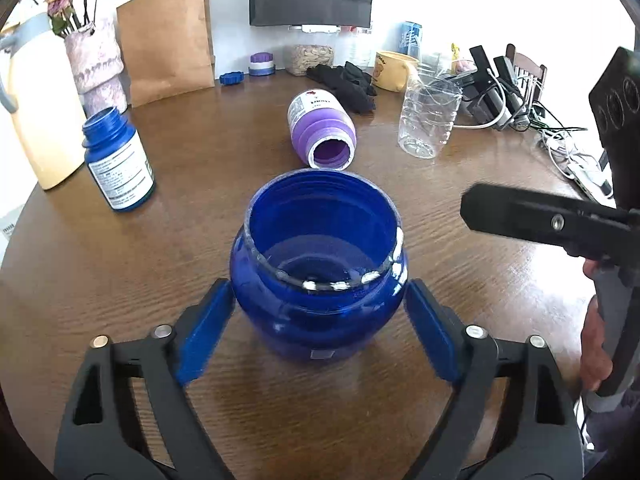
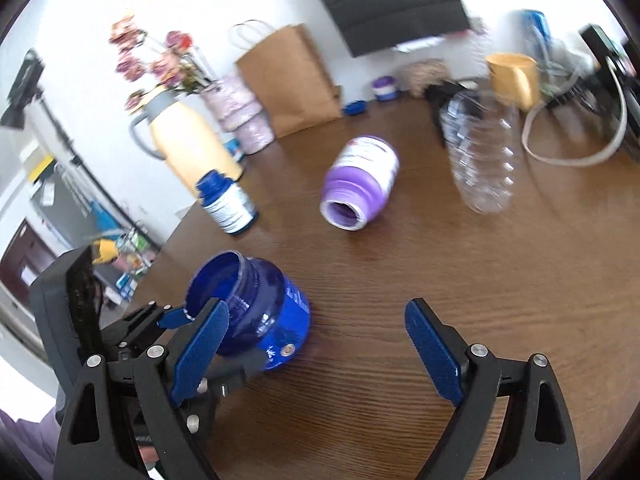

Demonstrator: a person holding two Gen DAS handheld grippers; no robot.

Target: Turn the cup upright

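Left wrist view looks across a dark brown wood-grain table [image 1: 120, 272] toward a white wall, where a paper bag [image 1: 166, 40], a vase of dried flowers [image 1: 96, 64] and a cream thermos jug [image 1: 38, 108] stand along the far edge. The left gripper [image 1: 320, 308] has its blue pads against both sides of the blue jar [image 1: 320, 264], which stands mouth up. A purple bottle [image 1: 322, 130] lies on its side beyond. The right gripper [image 2: 316, 344] hangs spread wide, holding nothing, beside the jar.
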